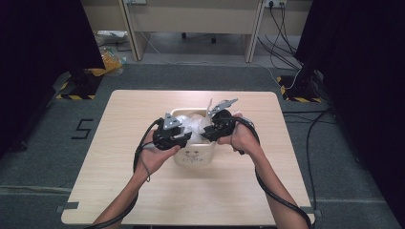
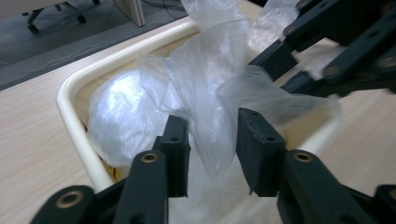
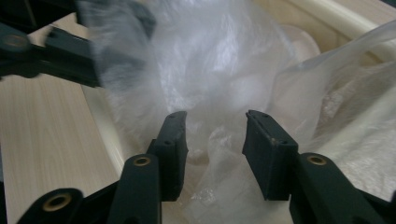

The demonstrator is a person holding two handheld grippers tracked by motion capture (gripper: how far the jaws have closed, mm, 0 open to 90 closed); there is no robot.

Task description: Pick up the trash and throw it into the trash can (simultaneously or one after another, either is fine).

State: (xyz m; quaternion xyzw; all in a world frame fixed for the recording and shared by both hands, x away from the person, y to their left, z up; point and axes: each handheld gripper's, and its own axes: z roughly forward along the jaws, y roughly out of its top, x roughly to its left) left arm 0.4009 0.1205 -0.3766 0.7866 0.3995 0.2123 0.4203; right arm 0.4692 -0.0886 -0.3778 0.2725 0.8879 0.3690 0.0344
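A cream bin (image 1: 195, 160) stands mid-table, and a clear plastic bag (image 1: 196, 122) bulges out of its top. My left gripper (image 1: 188, 136) reaches over the bin from the left, and my right gripper (image 1: 206, 133) comes in from the right. In the left gripper view the left gripper (image 2: 212, 140) is open, with a twisted fold of the bag (image 2: 210, 79) hanging loose between the jaws above the bin's rim (image 2: 70, 116). In the right gripper view the right gripper (image 3: 215, 149) is open too, with crumpled film of the bag (image 3: 215, 60) in the gap. There the bin's rim (image 3: 105, 123) runs along the left.
Bare light wood table (image 1: 119, 157) lies all around the bin. Beyond it are a grey floor with cables (image 1: 313, 124), a yellow bag (image 1: 111, 59) at the far left, and desk panels (image 1: 191, 16) at the back. Dark curtains flank both sides.
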